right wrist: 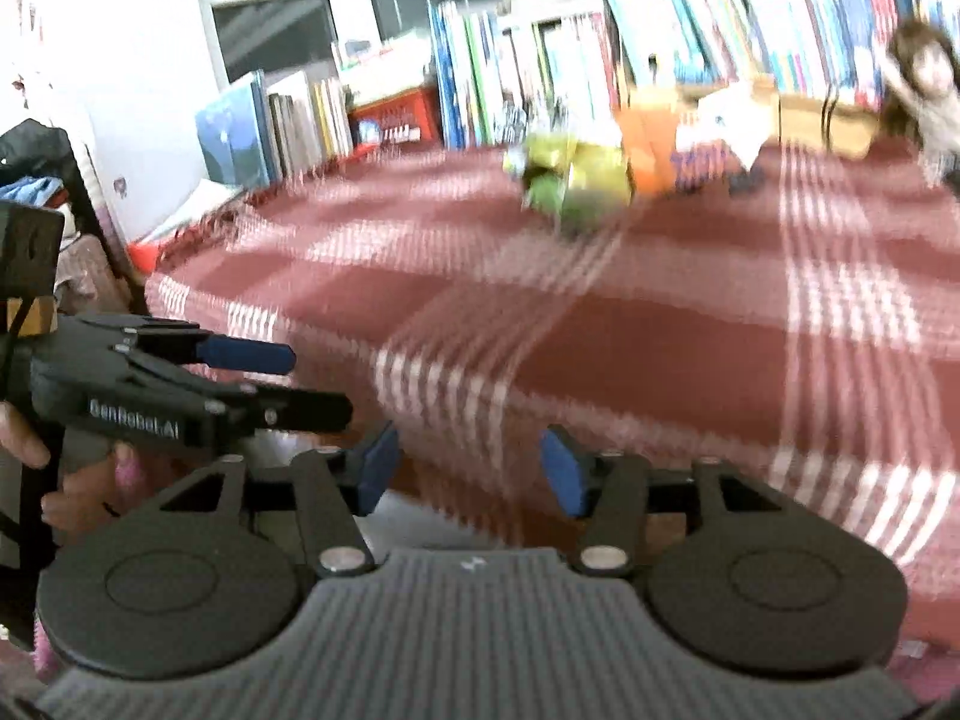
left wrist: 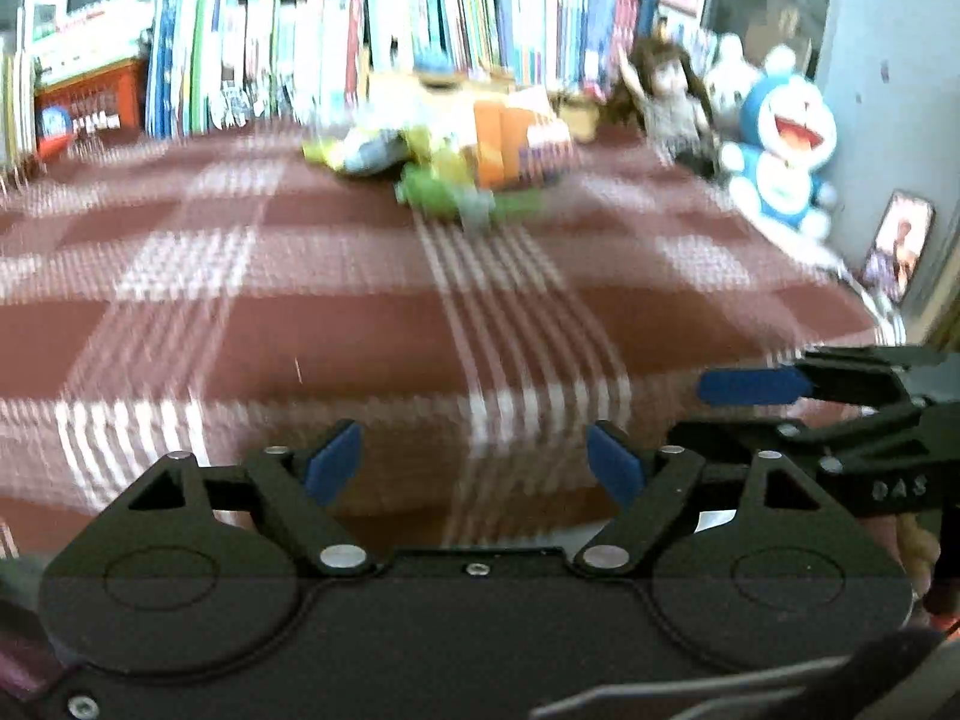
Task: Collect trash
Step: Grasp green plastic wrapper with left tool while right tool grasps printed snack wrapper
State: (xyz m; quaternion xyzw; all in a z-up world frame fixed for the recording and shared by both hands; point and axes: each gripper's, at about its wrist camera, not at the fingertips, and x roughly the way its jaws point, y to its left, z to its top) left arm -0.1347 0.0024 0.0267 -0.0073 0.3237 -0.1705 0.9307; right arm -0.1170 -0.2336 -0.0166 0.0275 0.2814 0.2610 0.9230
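A blurred heap of trash lies far back on the red plaid tablecloth (left wrist: 336, 324): green and yellow wrappers (left wrist: 447, 195) in front, an orange carton (left wrist: 510, 144) behind them. From the right wrist the same green and yellow wrappers (right wrist: 576, 180) and orange carton (right wrist: 651, 150) show. My left gripper (left wrist: 477, 465) hangs open at the table's near edge, nothing between its blue pads (left wrist: 333, 462). My right gripper (right wrist: 471, 468) is open and empty too, well short of the trash. Each view catches the other gripper at its side: the right one (left wrist: 756, 387), the left one (right wrist: 252, 354).
A row of upright books (left wrist: 312, 42) lines the table's back edge. A dark-haired doll (left wrist: 666, 96) and a blue and white cat plush (left wrist: 780, 144) stand at the back right. A small cardboard box (right wrist: 822, 120) sits behind the trash. A hand (right wrist: 90, 480) holds the left gripper.
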